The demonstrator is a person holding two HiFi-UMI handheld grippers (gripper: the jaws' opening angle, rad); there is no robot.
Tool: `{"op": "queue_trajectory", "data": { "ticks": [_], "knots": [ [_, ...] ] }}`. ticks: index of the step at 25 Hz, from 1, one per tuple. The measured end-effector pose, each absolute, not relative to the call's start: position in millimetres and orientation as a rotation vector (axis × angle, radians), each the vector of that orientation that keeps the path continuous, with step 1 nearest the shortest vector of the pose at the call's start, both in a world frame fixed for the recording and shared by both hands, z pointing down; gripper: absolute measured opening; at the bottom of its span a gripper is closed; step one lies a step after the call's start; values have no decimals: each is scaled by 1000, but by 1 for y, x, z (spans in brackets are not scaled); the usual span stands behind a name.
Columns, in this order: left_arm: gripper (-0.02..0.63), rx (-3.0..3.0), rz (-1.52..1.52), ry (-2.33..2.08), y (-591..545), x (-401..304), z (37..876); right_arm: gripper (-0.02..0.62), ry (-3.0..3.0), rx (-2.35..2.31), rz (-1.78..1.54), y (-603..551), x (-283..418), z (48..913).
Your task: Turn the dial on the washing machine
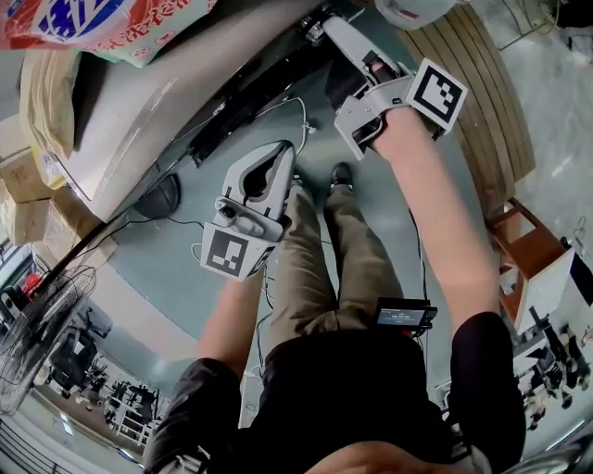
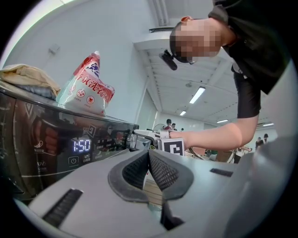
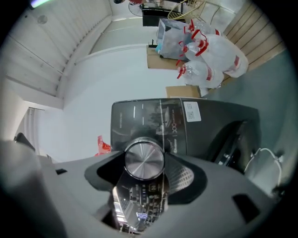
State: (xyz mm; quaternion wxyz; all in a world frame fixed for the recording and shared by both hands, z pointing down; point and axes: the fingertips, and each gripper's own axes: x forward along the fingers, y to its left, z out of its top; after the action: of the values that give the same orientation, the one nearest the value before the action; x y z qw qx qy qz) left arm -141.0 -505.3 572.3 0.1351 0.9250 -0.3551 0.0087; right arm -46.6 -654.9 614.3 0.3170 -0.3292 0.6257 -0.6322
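The washing machine [image 1: 120, 120] stands at the upper left of the head view, with its black control panel [image 2: 70, 139] showing 1:50. In the right gripper view the round silver dial [image 3: 144, 160] sits between the two jaws, which are closed against its sides. My right gripper [image 3: 144, 159] is shut on the dial, and the left gripper view shows it [image 2: 151, 138] at the dial [image 2: 130, 141] from the side. My left gripper [image 1: 283, 155] hangs lower, away from the panel, with its ribbed pads [image 2: 160, 169] pressed together and nothing held.
A red and white bag [image 1: 102, 23] and folded cloth [image 2: 23, 74] lie on the machine's top. Cardboard boxes [image 1: 23, 176] and a fan [image 1: 42, 333] stand at the left. A white cable [image 1: 298, 111] runs over the floor. Wooden slats [image 1: 482, 93] are at the right. Bags of spray bottles [image 3: 205, 51] sit behind the machine.
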Motion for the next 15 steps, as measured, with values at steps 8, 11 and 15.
{"op": "queue_trajectory", "data": {
  "ticks": [8,11,15],
  "knots": [
    [-5,2668,6,-1043,-501,-142,574,275,1774,-1009,-1580,-655,-44,612],
    [-5,2660,-6,-1043,-499,-143,574,275,1830,-1041,-1544,-656,-45,611],
    [-5,2656,-11,-1040,-497,-144,577,273,1961,-1118,-1459,-657,-47,610]
  ]
}}
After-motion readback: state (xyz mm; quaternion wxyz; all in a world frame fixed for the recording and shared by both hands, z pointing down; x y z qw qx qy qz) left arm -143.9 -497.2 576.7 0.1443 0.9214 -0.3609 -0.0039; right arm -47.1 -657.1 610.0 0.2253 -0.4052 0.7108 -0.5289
